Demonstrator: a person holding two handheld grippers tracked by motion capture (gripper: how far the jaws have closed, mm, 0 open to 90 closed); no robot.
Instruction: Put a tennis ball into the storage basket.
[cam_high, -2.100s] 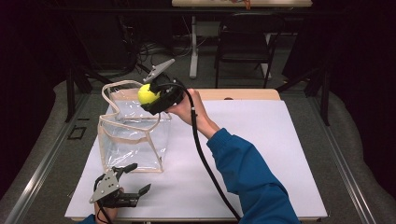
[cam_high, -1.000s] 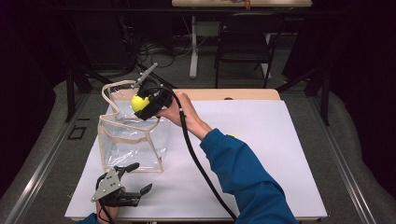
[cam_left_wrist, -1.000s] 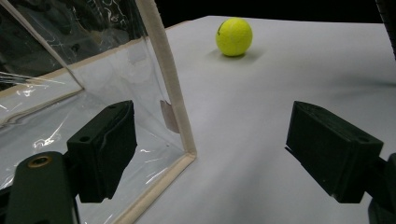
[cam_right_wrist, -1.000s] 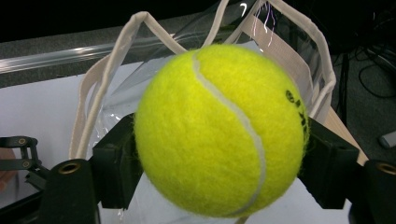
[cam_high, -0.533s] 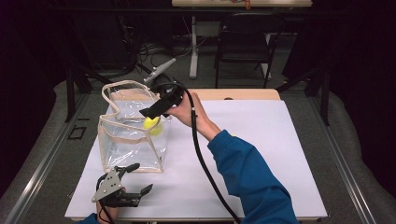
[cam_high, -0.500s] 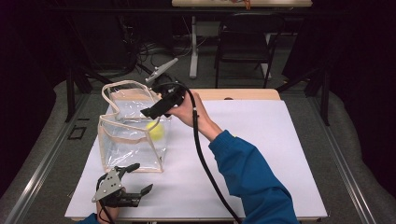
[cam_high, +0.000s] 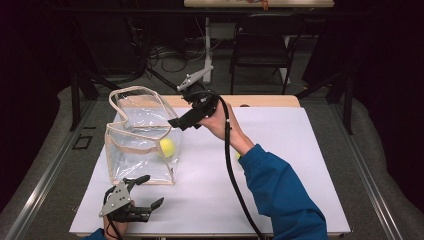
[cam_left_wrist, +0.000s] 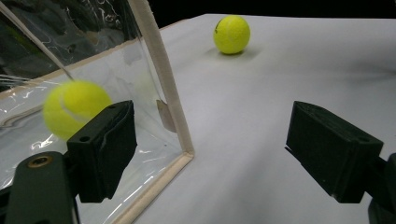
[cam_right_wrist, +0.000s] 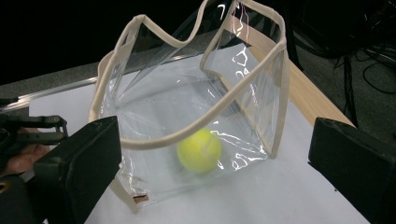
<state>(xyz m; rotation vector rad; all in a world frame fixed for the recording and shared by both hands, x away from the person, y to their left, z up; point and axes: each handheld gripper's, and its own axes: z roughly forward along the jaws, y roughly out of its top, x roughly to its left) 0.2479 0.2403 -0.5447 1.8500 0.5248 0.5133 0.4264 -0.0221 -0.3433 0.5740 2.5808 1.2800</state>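
A clear bag with beige trim (cam_high: 131, 131) stands open at the table's left. A yellow tennis ball (cam_high: 167, 147) lies inside it near the right wall and looks blurred through the plastic (cam_left_wrist: 74, 109) (cam_right_wrist: 200, 150). My right gripper (cam_high: 176, 123) hovers just right of the bag's mouth. Its jaws have just been opening and stand open (cam_right_wrist: 219, 158) with nothing between them. My left gripper (cam_high: 148, 191) rests open near the table's front left edge, just in front of the bag (cam_left_wrist: 219, 149). A second tennis ball (cam_left_wrist: 231, 34) sits on the table beyond it.
The white table top (cam_high: 300, 165) stretches to the right of the bag. The person's blue sleeve (cam_high: 280, 195) crosses its middle, and the gripper's black cable (cam_high: 231, 165) hangs along it. Chairs and table legs (cam_high: 260, 45) stand beyond the far edge.
The ball left the right gripper and dropped into the bag. The right gripper's jaws opened and it drew back to the right of the bag's mouth. The left gripper stayed put.
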